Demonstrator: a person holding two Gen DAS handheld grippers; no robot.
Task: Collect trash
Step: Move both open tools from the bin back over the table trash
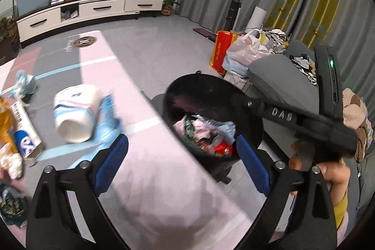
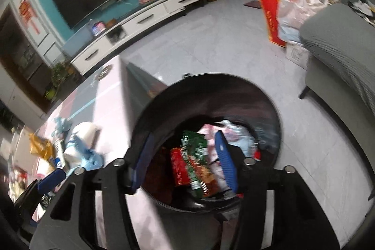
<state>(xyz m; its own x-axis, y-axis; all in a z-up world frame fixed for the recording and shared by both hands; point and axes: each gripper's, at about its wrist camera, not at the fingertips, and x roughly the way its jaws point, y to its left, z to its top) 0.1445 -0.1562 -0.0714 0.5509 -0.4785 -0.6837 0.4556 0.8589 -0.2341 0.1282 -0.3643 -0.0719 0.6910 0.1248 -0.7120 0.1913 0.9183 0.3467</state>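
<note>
A black round trash bin (image 1: 180, 95) stands on the floor beside the pink table (image 1: 150, 156); it holds several wrappers (image 1: 206, 132). My left gripper (image 1: 182, 154) is open and empty over the table's edge near the bin. In the right wrist view my right gripper (image 2: 185, 161) is open and empty above the bin (image 2: 257, 100), where a red and green wrapper (image 2: 194, 163) lies among other trash. On the table lie a toilet paper roll (image 1: 75, 111), a blue wrapper (image 1: 110, 123), a blue and white box (image 1: 25, 132) and an orange packet (image 1: 5, 125). The right gripper's body (image 1: 304, 123) shows in the left wrist view.
A grey sofa (image 1: 281, 76) with clothes stands right of the bin. Full plastic bags (image 1: 246, 50) and a red bag (image 1: 221, 50) sit on the floor behind it. A white TV cabinet (image 1: 89, 11) lines the far wall. A blue rag (image 1: 23, 83) lies at the table's left.
</note>
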